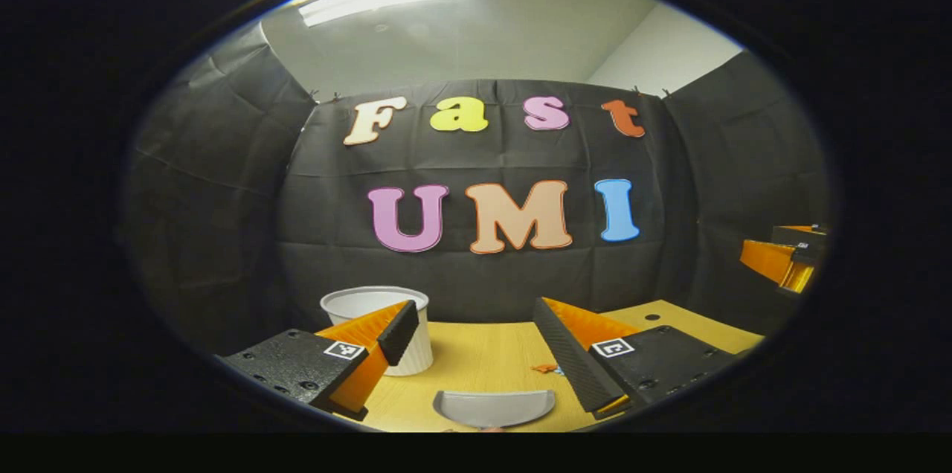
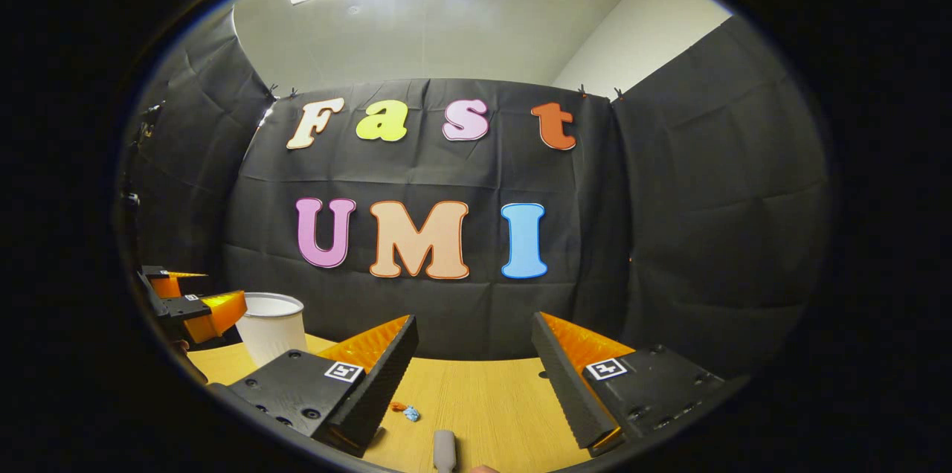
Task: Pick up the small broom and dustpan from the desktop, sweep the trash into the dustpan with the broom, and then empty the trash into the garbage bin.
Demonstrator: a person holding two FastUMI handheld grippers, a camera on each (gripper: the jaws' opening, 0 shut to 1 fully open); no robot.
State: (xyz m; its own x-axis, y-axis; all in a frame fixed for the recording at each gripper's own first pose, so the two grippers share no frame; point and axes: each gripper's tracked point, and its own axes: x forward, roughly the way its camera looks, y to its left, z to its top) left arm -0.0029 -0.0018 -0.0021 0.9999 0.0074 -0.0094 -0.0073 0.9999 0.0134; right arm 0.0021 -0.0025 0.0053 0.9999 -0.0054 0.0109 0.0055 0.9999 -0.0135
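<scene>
Wood bench (image 1: 483, 361): white ribbed bin (image 1: 387, 324) at far left, grey dustpan (image 1: 494, 407) at near edge, small trash bits (image 2: 405, 410) mid-bench, grey handle end (image 2: 444, 449) near edge.

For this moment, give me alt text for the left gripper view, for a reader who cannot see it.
The left gripper, fingers apart and holding nothing, hovers over a wooden desktop above a grey dustpan. Small bits of trash lie by one finger, and a white garbage bin stands behind the other. The right gripper shows far off at the edge.
</scene>
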